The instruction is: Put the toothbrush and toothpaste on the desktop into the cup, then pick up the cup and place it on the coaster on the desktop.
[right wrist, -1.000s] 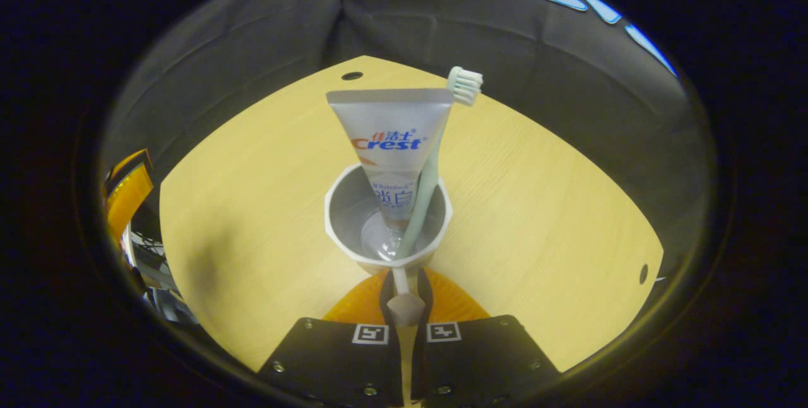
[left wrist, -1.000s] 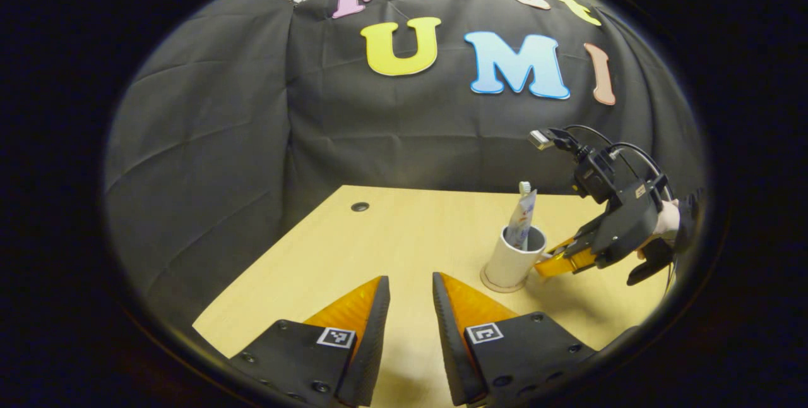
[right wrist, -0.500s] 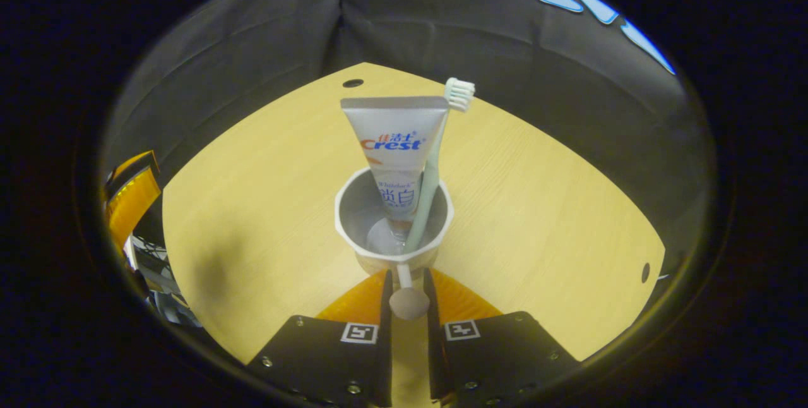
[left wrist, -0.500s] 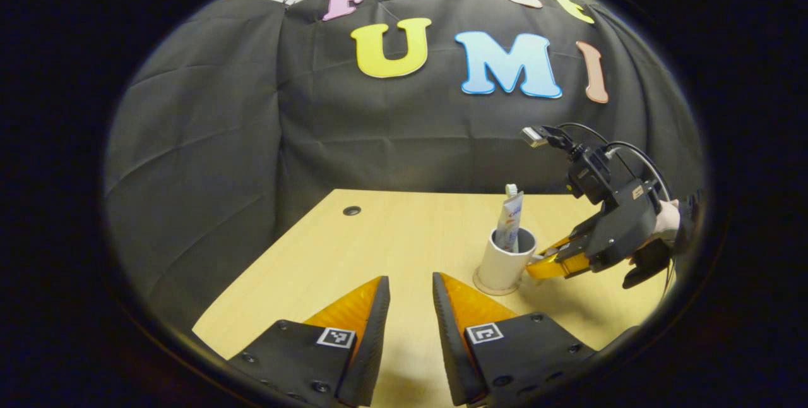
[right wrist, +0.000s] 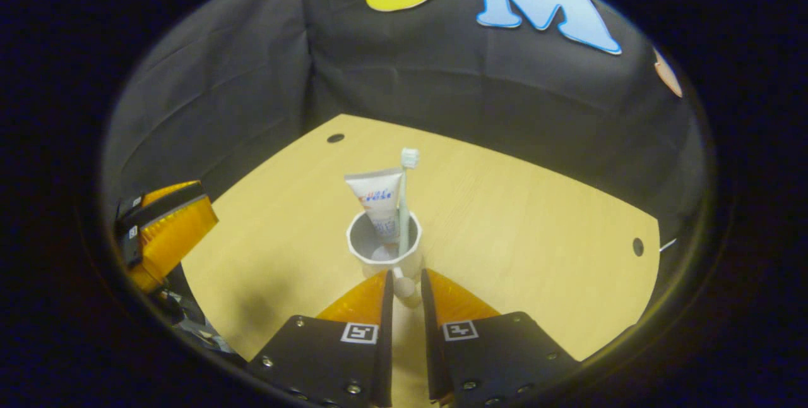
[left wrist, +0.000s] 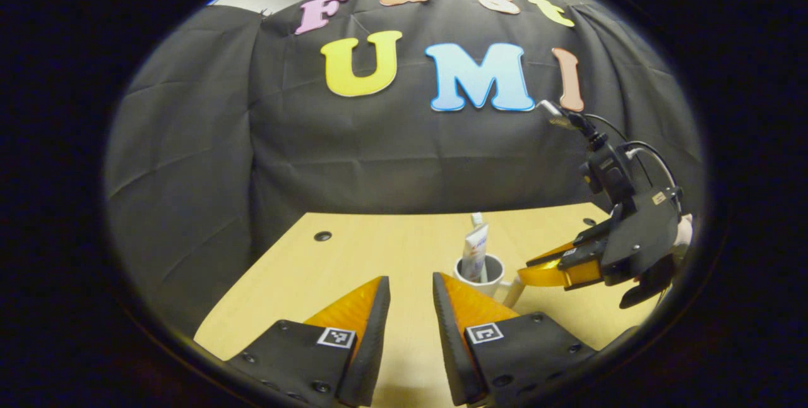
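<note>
Right gripper (right wrist: pixel 404 285) fingers parted, cup (right wrist: pixel 384 250) handle just ahead between the tips, apparently untouched. Toothpaste (right wrist: pixel 379 203) and toothbrush (right wrist: pixel 404 199) stand in cup. Left gripper (left wrist: pixel 410 297) slightly parted, holding nothing, cup ahead-right on desktop (right wrist: pixel 536 218).

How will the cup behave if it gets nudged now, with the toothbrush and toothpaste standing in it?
The cup looks rigid, probably ceramic. The tall toothpaste and toothbrush may make it top-heavy and tippy. Its handle could catch the right claw.
</note>
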The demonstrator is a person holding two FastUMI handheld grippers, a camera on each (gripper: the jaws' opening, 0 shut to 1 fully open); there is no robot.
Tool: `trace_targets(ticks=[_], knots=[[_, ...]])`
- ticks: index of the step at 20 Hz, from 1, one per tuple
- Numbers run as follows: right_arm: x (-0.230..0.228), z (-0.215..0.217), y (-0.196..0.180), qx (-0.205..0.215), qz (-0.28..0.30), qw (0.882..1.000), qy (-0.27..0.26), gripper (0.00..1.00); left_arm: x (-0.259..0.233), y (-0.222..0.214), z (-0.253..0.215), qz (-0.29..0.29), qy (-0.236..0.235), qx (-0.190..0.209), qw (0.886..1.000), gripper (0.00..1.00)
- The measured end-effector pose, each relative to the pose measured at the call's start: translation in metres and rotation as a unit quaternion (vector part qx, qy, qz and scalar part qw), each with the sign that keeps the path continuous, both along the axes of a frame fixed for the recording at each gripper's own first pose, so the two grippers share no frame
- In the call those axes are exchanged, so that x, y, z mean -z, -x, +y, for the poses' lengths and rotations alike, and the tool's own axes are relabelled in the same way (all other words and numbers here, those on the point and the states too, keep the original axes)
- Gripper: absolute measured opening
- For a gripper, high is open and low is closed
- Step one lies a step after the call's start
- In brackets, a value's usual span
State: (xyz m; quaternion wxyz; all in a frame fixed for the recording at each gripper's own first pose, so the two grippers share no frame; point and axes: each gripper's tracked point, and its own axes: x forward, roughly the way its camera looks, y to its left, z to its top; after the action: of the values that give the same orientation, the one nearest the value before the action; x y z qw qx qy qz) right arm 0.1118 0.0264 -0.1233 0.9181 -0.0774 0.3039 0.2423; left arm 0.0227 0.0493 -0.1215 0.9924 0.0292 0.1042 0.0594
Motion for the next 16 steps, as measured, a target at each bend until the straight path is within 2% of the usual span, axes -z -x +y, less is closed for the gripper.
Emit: trace_targets(ticks=[2, 5, 8, 9, 11, 12, 13, 15, 16], knots=[[-0.034, -0.014, 0.0, 0.036, -0.045, 0.998, -0.018, 0.22, -0.02, -0.011, -0.015, -0.018, -0.006, 0.019, 1.0, 0.5], [-0.082, -0.037, 0.004, 0.089, -0.111, 0.989, -0.046, 0.23, -0.055, -0.026, -0.04, -0.048, -0.023, 0.048, 0.997, 0.5], [-0.131, -0.065, 0.011, 0.139, -0.183, 0.972, -0.047, 0.23, -0.092, -0.035, -0.065, -0.082, -0.032, 0.07, 0.994, 0.51], [-0.144, -0.073, 0.014, 0.152, -0.208, 0.965, -0.045, 0.22, -0.105, -0.036, -0.073, -0.094, -0.031, 0.072, 0.993, 0.46], [-0.169, -0.084, 0.026, 0.175, -0.244, 0.952, -0.054, 0.22, -0.132, -0.034, -0.087, -0.121, -0.031, 0.075, 0.989, 0.55], [-0.18, -0.087, 0.033, 0.183, -0.258, 0.947, -0.061, 0.26, -0.144, -0.032, -0.095, -0.134, -0.034, 0.078, 0.987, 0.55], [-0.191, -0.091, 0.039, 0.192, -0.272, 0.941, -0.062, 0.24, -0.154, -0.031, -0.1, -0.145, -0.038, 0.077, 0.986, 0.55], [-0.21, -0.097, 0.05, 0.201, -0.297, 0.931, -0.065, 0.26, -0.169, -0.028, -0.112, -0.161, -0.034, 0.086, 0.983, 0.67], [-0.216, -0.098, 0.058, 0.203, -0.304, 0.928, -0.067, 0.41, -0.172, -0.026, -0.116, -0.164, -0.03, 0.087, 0.982, 0.78]])
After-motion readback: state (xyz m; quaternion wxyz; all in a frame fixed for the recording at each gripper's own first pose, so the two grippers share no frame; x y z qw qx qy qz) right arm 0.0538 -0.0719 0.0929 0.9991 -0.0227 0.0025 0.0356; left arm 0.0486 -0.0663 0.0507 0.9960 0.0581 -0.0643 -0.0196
